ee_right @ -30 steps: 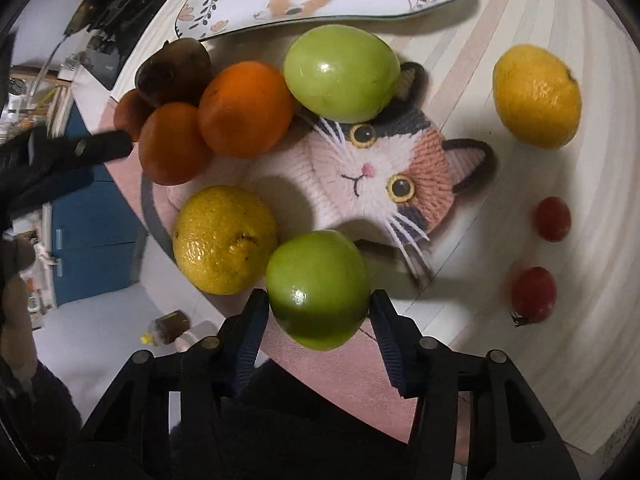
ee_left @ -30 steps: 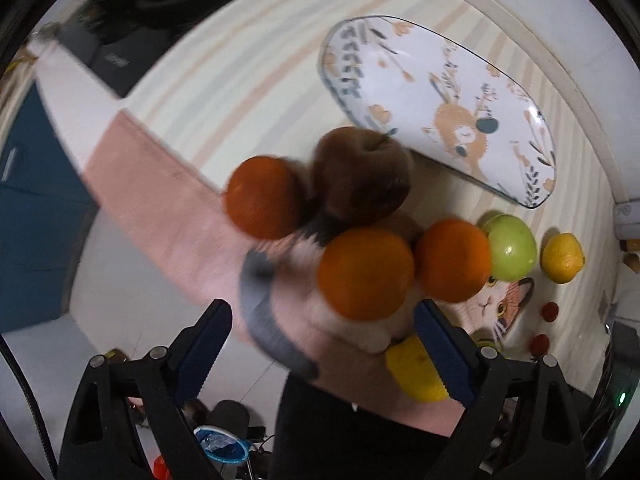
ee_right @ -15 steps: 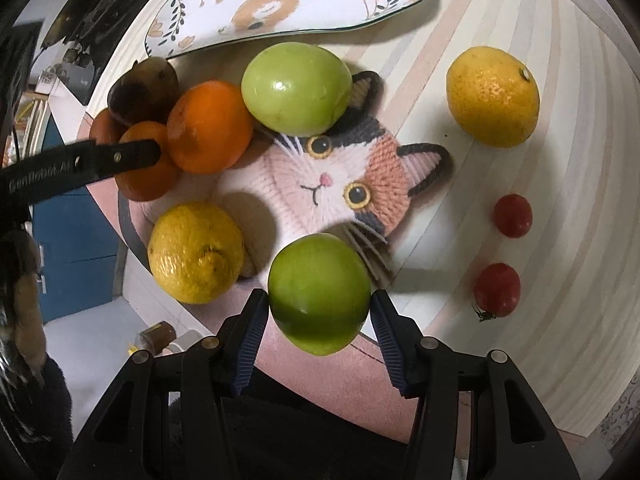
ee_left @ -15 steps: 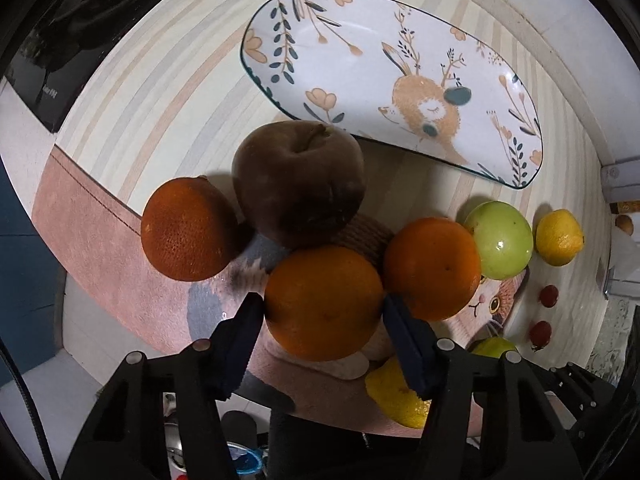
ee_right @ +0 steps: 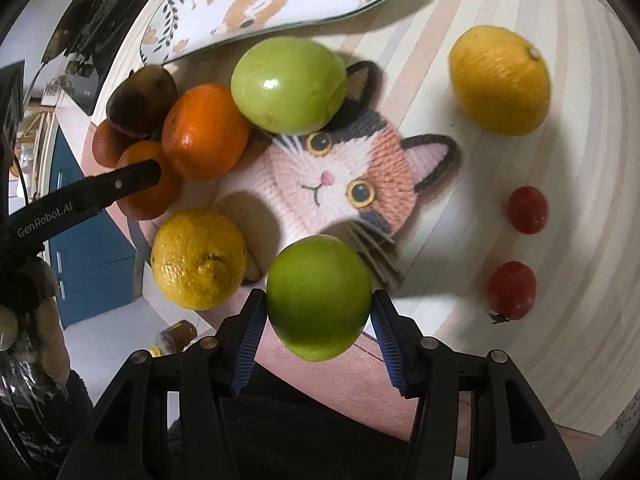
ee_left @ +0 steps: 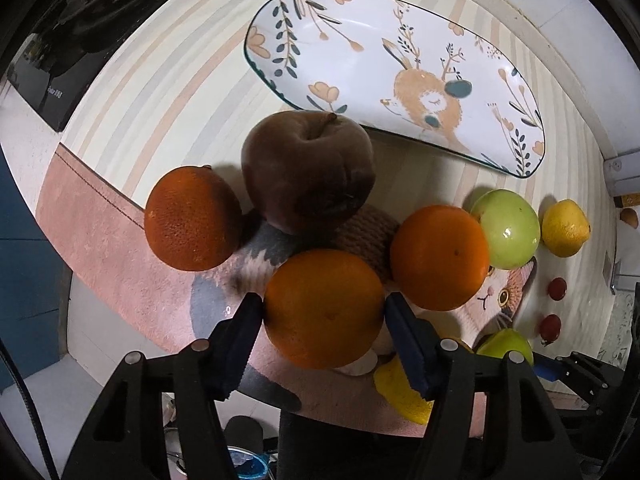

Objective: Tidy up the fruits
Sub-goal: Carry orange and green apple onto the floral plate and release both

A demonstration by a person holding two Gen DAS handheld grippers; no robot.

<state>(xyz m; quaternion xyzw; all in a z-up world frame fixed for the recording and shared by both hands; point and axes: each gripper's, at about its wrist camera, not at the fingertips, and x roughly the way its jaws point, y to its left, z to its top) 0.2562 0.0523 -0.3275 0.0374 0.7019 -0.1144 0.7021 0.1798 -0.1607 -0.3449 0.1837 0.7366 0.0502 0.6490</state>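
Orange-skinned fruit, one: the orange [ee_left: 324,308] is sitting between the pads of the left gripper [ee_left: 324,320], which are pressing on both its flanks, at the near edge of the cat-face mat [ee_right: 332,184]. Green apple [ee_right: 319,297], one: the right gripper [ee_right: 319,312] is pinching it, near side of the mat. Step in hand, by judgement: both picks are being made. The next move is calling for a lift and carry to the patterned plate [ee_left: 500,60], lying at the far side, long axis running left to right. Both fruits are round, showing no marked axis.
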